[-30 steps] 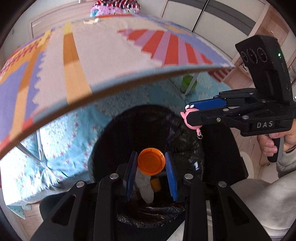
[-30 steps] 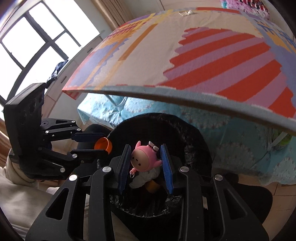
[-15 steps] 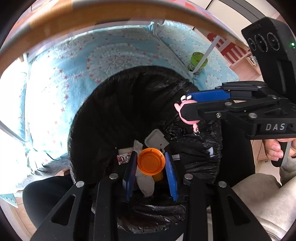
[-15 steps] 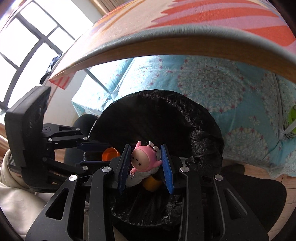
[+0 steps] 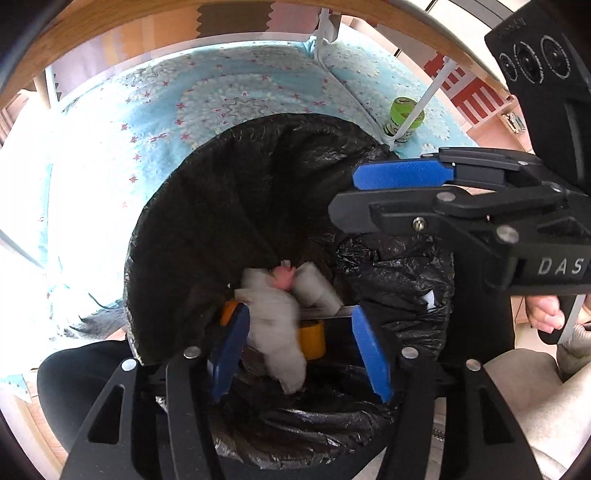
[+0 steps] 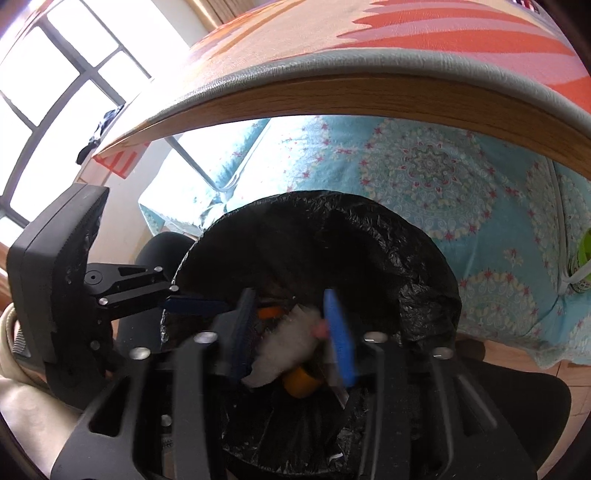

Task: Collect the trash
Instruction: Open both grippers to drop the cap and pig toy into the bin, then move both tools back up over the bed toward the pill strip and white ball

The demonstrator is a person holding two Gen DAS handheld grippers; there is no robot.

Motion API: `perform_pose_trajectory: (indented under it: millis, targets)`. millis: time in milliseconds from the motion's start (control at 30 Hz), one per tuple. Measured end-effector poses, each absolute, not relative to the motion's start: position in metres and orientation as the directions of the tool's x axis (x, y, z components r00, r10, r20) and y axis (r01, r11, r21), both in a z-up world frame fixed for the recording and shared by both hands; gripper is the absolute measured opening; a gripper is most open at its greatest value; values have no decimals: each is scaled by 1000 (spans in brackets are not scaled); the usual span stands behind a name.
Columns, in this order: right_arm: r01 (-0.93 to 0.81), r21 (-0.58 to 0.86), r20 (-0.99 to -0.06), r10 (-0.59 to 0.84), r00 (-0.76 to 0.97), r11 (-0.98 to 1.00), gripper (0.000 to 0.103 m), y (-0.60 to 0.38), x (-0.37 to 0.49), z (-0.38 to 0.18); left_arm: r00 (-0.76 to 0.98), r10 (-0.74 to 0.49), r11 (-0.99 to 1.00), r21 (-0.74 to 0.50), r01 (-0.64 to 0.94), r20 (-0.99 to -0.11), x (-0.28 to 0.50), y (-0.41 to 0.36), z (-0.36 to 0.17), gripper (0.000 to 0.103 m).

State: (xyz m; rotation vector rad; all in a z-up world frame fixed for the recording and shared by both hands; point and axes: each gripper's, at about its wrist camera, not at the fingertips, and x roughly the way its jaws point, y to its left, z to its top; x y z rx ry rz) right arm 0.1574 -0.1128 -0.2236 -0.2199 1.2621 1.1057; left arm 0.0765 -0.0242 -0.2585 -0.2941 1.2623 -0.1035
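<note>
A pink toy [image 5: 282,277], orange cap [image 5: 228,312], yellow roll [image 5: 312,339] and white tissue [image 5: 275,325] lie jumbled inside the black-lined bin [image 5: 221,221].

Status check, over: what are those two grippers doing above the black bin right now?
Left gripper and right gripper just opened, nothing between the pads. Pink toy and orange cap down in the bin. Nothing blocking.

Blue flowery blanket [image 5: 236,107] spread over the floor, far side. Wooden table edge [image 6: 369,99] high above, with a bright striped cloth [image 6: 424,26] on top. Small green bottle [image 5: 402,120] far right, beside a thin white table leg [image 5: 428,99]. Sunny window [image 6: 48,99] on the left
</note>
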Motion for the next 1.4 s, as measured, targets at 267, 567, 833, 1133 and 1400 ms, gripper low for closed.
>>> perform_pose_trajectory:
  millis: [267,567,833,1133,1400]
  targets:
    - [-742,425,-825,559,-82,519,45,-123,165,-213,359,-232,956,-279,-86,-904,64,-16,-235,56]
    - [-740,419,-802,596,-30,526,45,-140,171,-186,444,-209,957,-275,-90,-871,58,-8,-197,56]
    - [-759,403,-775,631,13,511,45,-148,168,-156,533,-185,965,-256,-62,-826,52,-2,-154,56]
    - [-781,383,-748,662,51,494,45,-151,170,-128,583,-189,967,-254,-30,-790,54,-1,-125,56]
    - [-794,363,-734,675,78,487,45,-150,178,-109,633,-208,966,-258,12,-745,56,-3,-93,56]
